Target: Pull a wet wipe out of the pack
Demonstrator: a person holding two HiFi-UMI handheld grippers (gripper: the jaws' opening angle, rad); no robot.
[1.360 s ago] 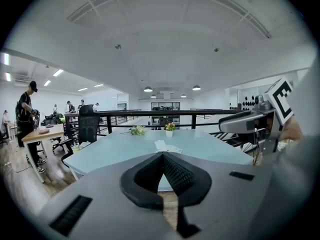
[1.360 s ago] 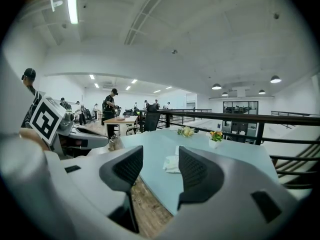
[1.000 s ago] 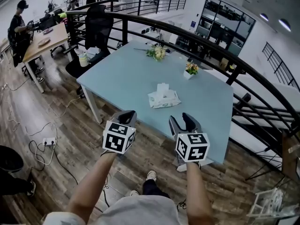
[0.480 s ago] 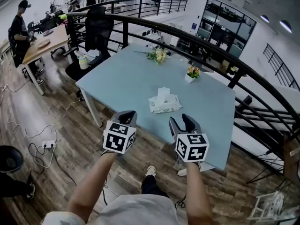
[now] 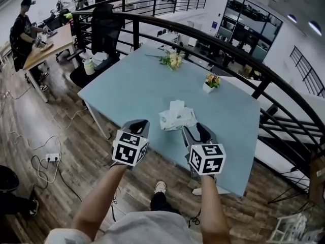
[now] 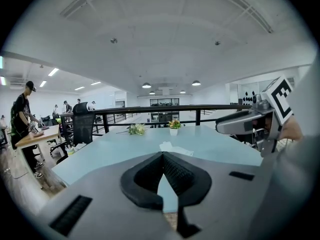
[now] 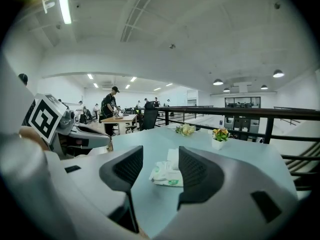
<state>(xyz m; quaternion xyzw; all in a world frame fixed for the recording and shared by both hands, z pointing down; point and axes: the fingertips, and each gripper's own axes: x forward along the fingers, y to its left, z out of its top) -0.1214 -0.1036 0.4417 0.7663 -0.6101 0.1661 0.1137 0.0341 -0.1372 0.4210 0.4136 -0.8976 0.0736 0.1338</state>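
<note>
**Fig. 1. Both grippers held short of the wipe pack**

The wet wipe pack (image 5: 176,119) lies flat on the pale blue table (image 5: 127,85), close to the near edge, ahead of me and nearer my right gripper (image 5: 195,129). Its long axis runs across my line of sight, roughly left to right. One white wipe (image 5: 176,105) stands upright out of the top. In the right gripper view I see a green mark on the pack's near face; I cannot read any print. The right jaws stand wide apart and grip nothing, the pack showing beyond the gap. The left gripper (image 5: 137,123) has its jaw tips pressed together, also with nothing between them. Each gripper's cube bears black-and-white square markers.
</note>
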